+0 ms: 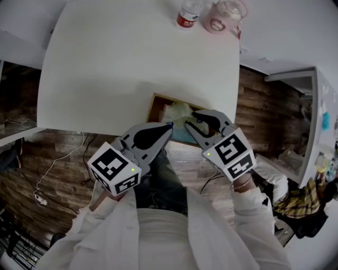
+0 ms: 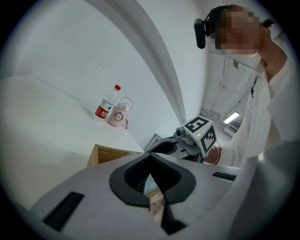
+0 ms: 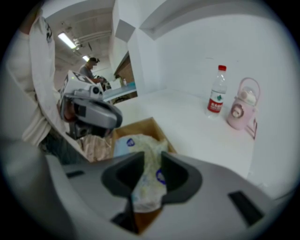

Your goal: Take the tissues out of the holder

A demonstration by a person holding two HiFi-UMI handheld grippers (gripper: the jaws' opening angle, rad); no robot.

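Finding the tissues, a soft white and pale blue pack, lying inside the open wooden holder, standing at the near edge of the tabletop. Holding the left claw just beside the near side of the holder, apart from the pack. Pointing the right claw steeply down over the right part of the holder, with the pack showing in the gap between its jaws in the right gripper view.

Working on a plain white tabletop. Seeing at its far edge, from left to right, a clear bottle with a red label and a pink jug with a handle, the two near each other and well apart from the holder. Seeing a dark wooden floor below the tabletop and a white wall behind it.

Holding the left claw with its tips together, gripping nothing. Holding the right claw wide open, its pads standing on both sides of the pack and not pressing on it.
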